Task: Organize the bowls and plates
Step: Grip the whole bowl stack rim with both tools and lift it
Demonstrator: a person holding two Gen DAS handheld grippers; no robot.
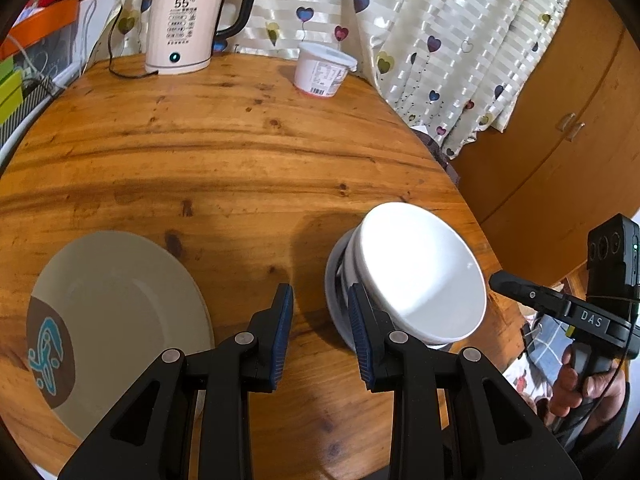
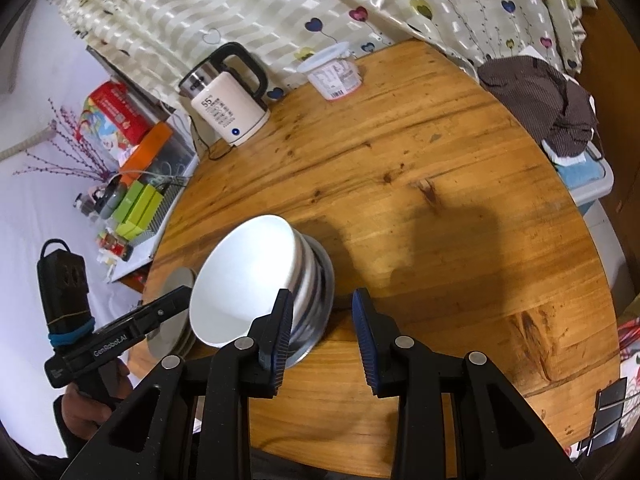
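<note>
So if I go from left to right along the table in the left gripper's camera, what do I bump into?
Plate with the blue pattern → left gripper → tilted white bowl → the other gripper, held in a hand past the table edge.

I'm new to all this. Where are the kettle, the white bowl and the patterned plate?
kettle (image 1: 180, 28), left wrist view, cream body.
white bowl (image 1: 420, 268), left wrist view, inside.
patterned plate (image 1: 120, 312), left wrist view, plain centre.

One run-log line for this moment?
left gripper: open, empty | right gripper: open, empty | bowls: stacked, tilted, on table | plate: left of bowls
</note>
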